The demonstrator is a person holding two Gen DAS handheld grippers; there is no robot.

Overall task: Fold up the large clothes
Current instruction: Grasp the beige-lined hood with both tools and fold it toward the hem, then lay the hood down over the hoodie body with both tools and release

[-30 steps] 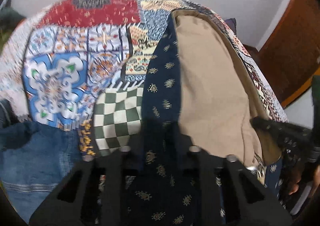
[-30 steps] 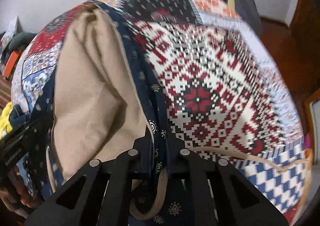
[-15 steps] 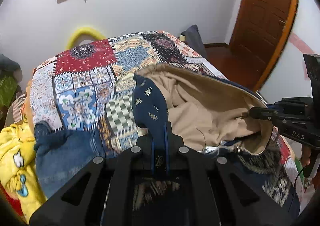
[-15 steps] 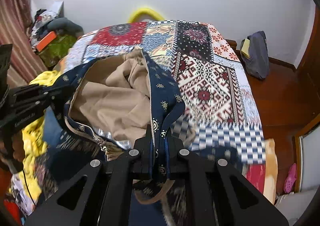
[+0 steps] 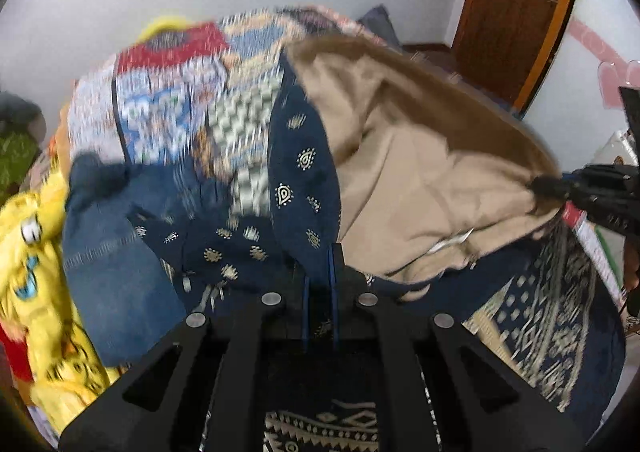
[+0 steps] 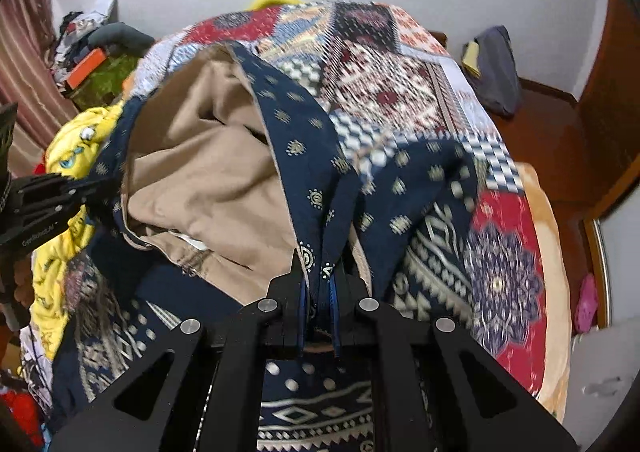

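A large navy patterned jacket [image 5: 304,179] with a tan lining [image 5: 420,179] hangs lifted above a patchwork bed. My left gripper [image 5: 319,272] is shut on one navy edge of it. My right gripper [image 6: 319,276] is shut on the other navy edge [image 6: 296,155]; the tan lining [image 6: 208,187] opens between them. The right gripper also shows in the left wrist view [image 5: 600,195] at the right, and the left gripper in the right wrist view [image 6: 44,203] at the left. The jacket's lower part [image 6: 432,236] drapes onto the bed.
The patchwork bedspread [image 6: 384,83] covers the bed. Blue jeans [image 5: 116,252] and a yellow cartoon garment [image 5: 40,260] lie at the bed's left. A wooden door [image 5: 520,7] stands right. A dark bag [image 6: 494,67] sits on the floor by the far wall.
Both grippers have lifted the jacket off the bed and pulled it toward me; it went from lying flat to hanging open, and its lower part now spreads over the near bed.
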